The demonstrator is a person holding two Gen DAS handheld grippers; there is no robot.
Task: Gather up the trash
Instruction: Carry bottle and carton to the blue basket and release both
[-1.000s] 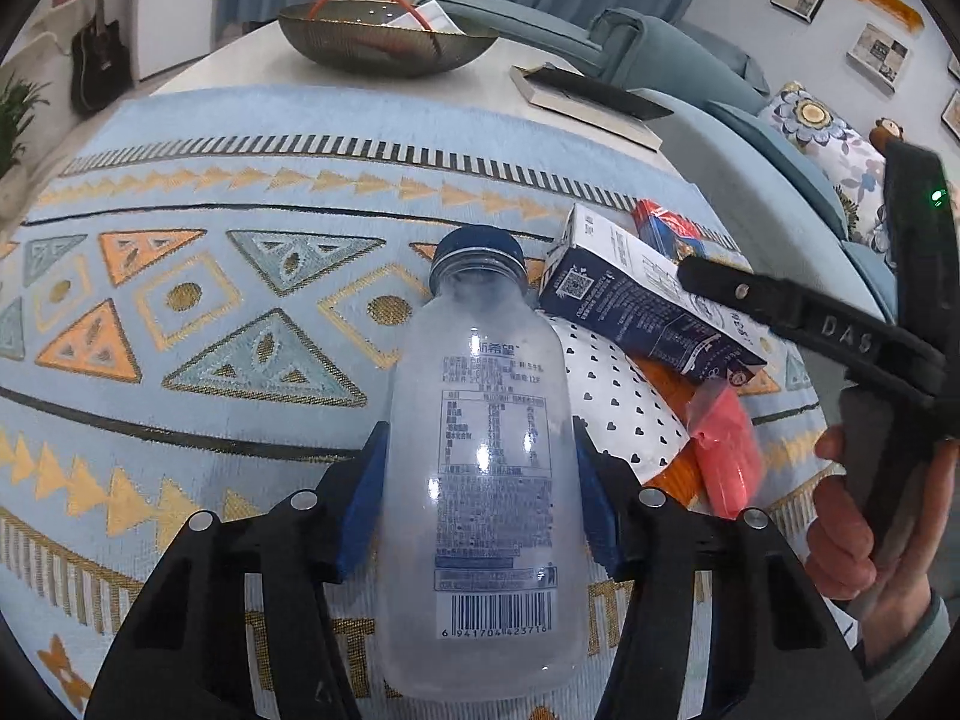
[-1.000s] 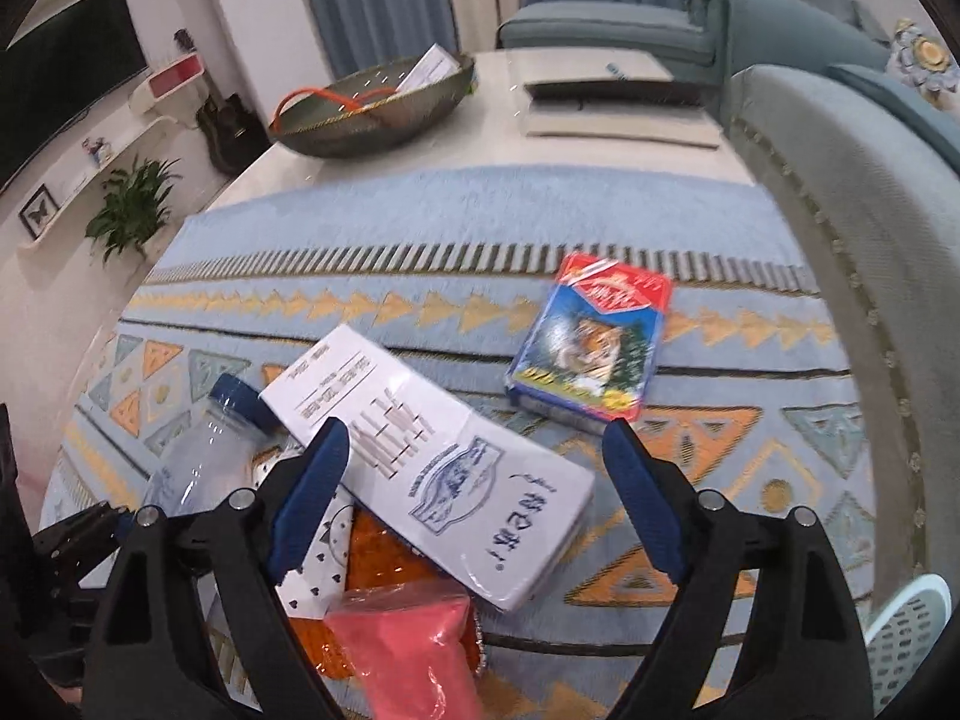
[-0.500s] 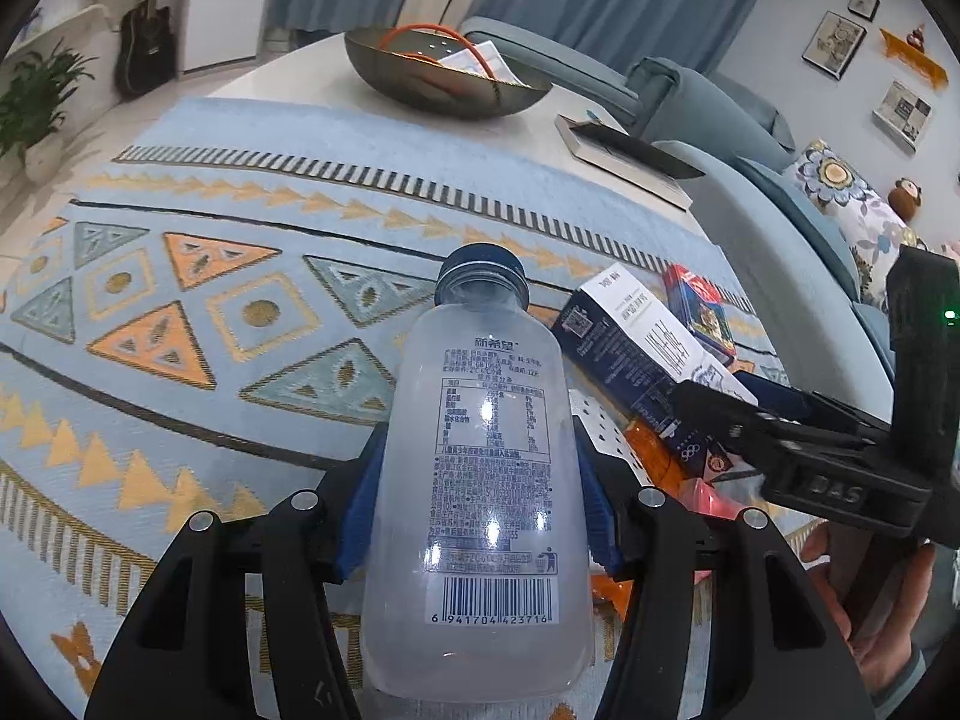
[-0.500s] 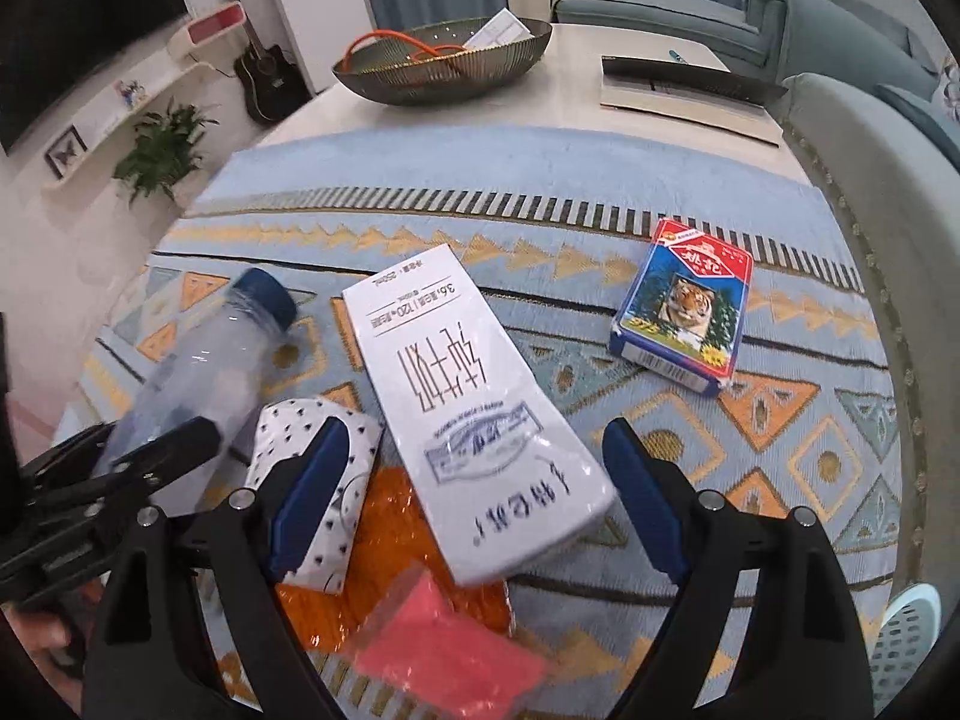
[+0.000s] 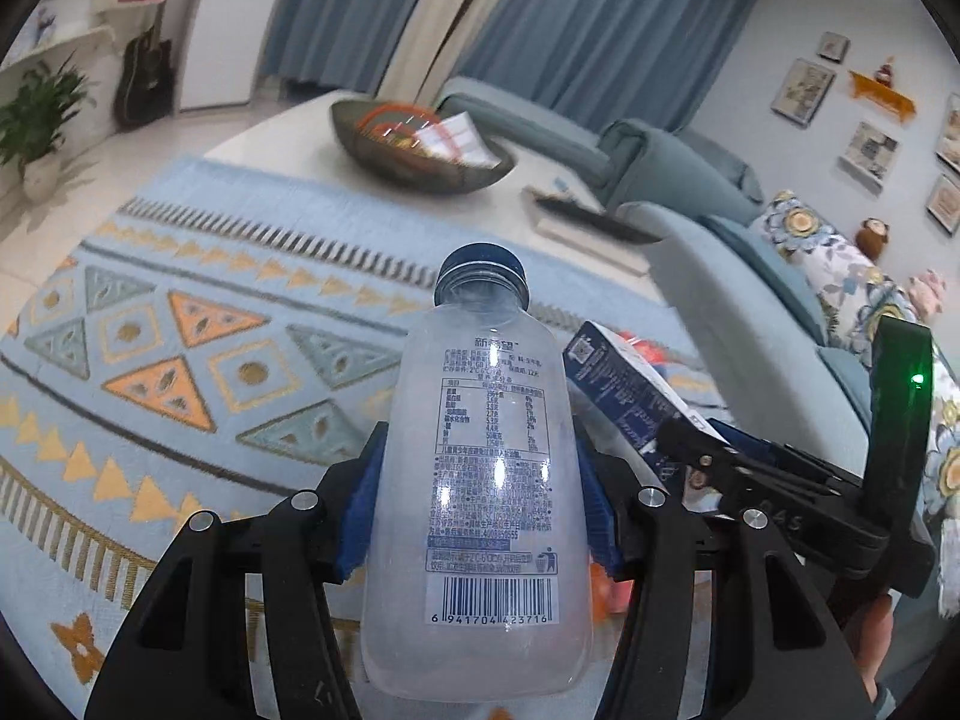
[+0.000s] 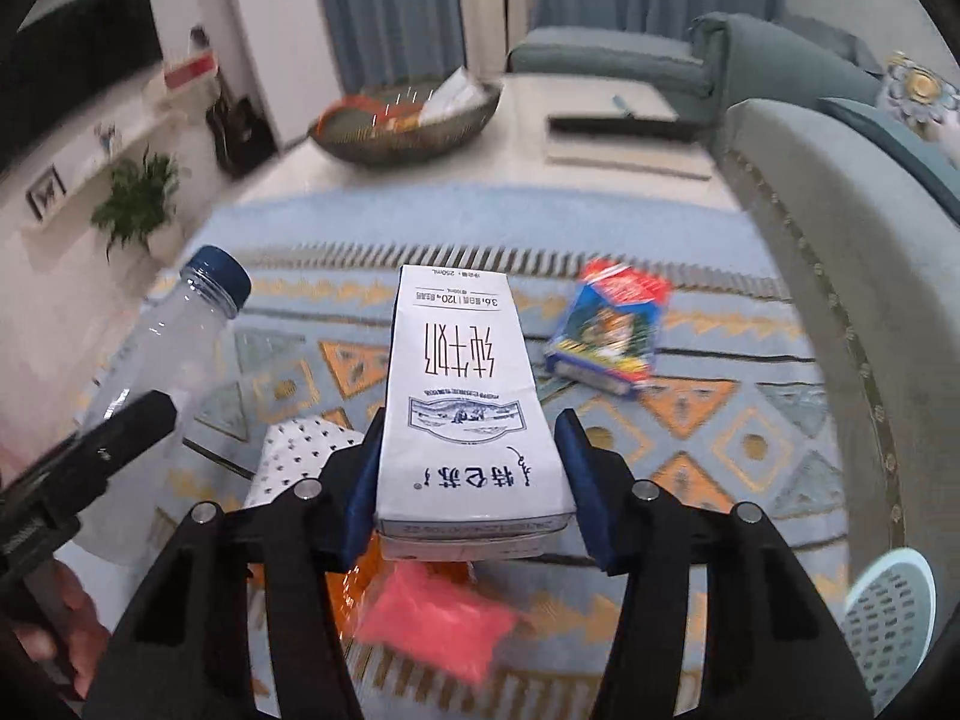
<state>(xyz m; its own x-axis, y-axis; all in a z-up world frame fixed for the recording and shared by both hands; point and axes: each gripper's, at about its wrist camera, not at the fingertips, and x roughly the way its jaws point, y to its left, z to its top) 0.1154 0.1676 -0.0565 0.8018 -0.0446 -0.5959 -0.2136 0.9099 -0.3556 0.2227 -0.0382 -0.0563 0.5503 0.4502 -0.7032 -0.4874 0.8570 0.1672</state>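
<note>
Between the blue pads of the left gripper (image 5: 477, 510) sits a clear plastic bottle (image 5: 483, 474) w/ a dark blue cap, label & barcode facing the cam, cap pointing away; both pads press its sides, so it's clamped. Right gripper (image 6: 468, 483) has a white milk carton (image 6: 465, 414) btwn its pads, jaws closing on it, the carton's sides against both pads, print upside down. Under it on the patterned blue rug (image 6: 720, 468): pink wrapper (image 6: 432, 621), orange wrapper (image 6: 354, 582), polka-dot paper (image 6: 300, 456). Just beyond, to the right, a red-&-blue tiger-print box (image 6: 612, 324) lies flat on the rug, apart from the carton. Right side: grey-blue sofa (image 6: 840, 240). Further back, a dark wire bowl (image 6: 408, 120) & a flat book (image 6: 624, 144) on a pale table (image 6: 522, 150), then blue curtains.
</note>
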